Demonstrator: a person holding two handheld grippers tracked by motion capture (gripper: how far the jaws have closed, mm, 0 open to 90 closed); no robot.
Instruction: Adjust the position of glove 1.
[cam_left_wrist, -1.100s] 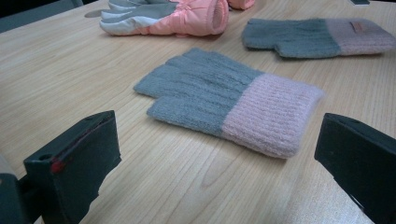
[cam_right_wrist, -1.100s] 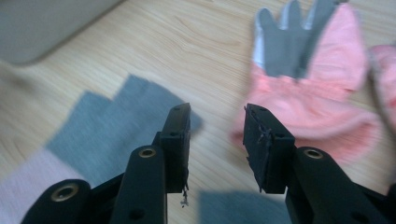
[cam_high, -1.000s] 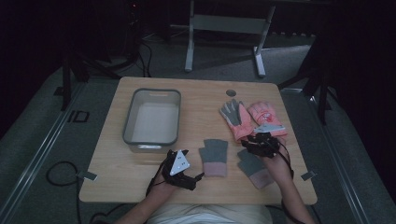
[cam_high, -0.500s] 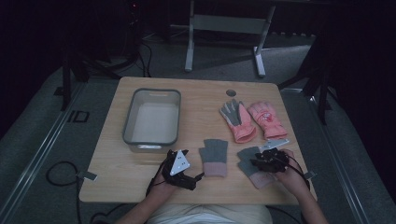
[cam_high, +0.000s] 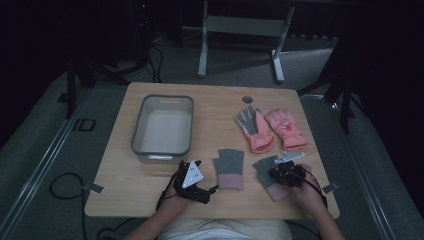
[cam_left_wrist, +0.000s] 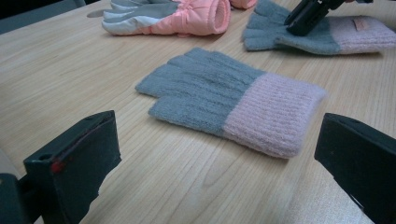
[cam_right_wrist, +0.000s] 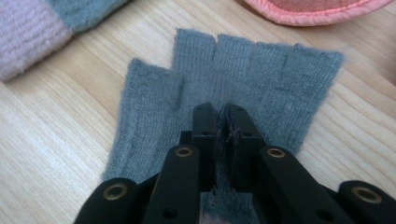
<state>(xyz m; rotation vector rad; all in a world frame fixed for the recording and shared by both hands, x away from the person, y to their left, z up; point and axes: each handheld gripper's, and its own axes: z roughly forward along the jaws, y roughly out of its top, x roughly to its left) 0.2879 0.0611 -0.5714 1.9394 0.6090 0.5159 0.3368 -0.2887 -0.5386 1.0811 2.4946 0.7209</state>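
Two black jaws are seen standing wide apart over a wooden table (cam_left_wrist: 60, 70).
A grey fingerless glove with a pink cuff (cam_left_wrist: 229, 100) is laid flat between them, untouched; a second such glove (cam_left_wrist: 327, 37) is pressed by the other gripper (cam_left_wrist: 306, 18) beyond, beside a pink padded glove (cam_left_wrist: 173, 16).

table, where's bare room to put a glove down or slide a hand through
Free: the wood behind the bin up to the hole, the strip between the bin and the pink gloves, and the front left corner of the table. Crowded: front right, around both grey gloves and the right gripper.
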